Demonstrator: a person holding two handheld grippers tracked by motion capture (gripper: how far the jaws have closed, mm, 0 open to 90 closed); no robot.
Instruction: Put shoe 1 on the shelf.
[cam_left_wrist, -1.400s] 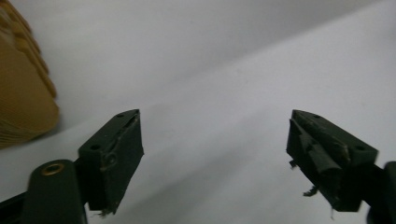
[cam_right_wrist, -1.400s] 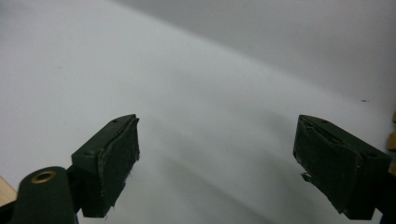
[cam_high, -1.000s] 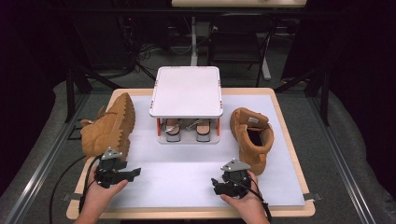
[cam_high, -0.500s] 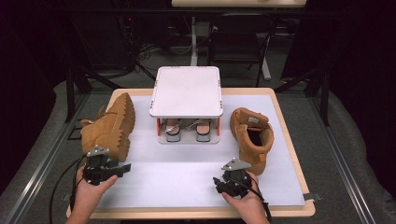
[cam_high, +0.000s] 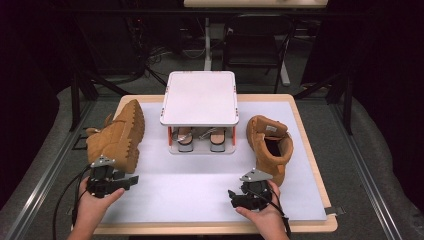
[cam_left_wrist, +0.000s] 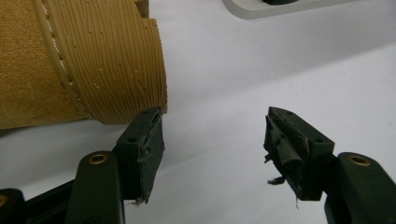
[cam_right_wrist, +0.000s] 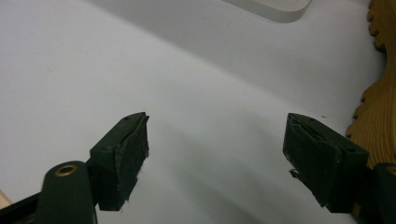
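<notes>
no readable text, labels or numbers

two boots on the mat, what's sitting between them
In the high view, a small white shoe rack stands between the left boot and the right boot, a pair of sandals under its top.

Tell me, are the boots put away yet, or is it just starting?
Just starting, it looks like. Done: nothing yet; a pair of sandals already sits under the white rack. In hand: nothing; the left tongs stand open with one pad right by the sole of the left boot, which lies on its side. The right tongs are open beside the upright right boot. Left: probably both boots.
</notes>
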